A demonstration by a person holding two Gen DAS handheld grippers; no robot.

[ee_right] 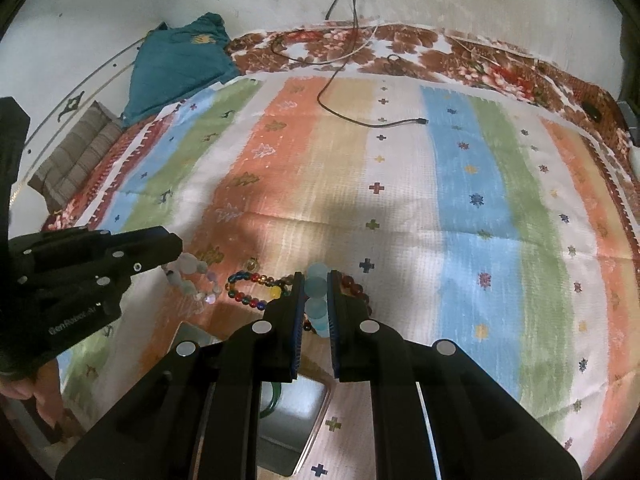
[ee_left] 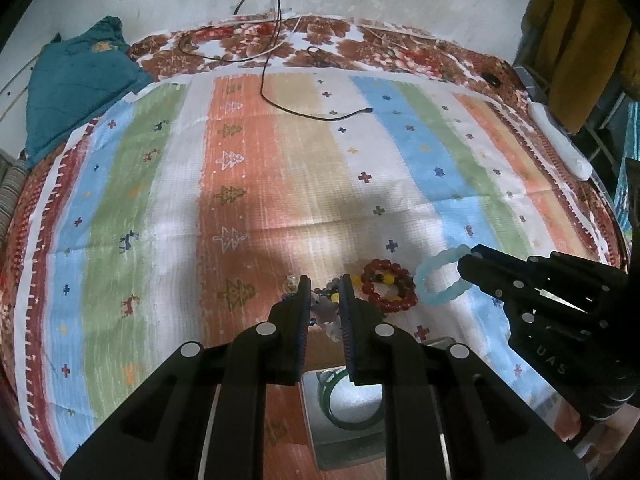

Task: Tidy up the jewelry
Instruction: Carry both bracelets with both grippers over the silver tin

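A: Left wrist view: left tongs (ee_left: 325,285) angled down over the striped cloth (ee_left: 248,184), clamped on a pale bead bracelet (ee_left: 323,307). Red bracelet (ee_left: 387,285) just beside.

B: Right wrist view: right tongs (ee_right: 315,280) angled down likewise, pinching the light blue bracelet (ee_right: 317,299). Left unit's lettering is blurred, apparently "GenRobot.AI".
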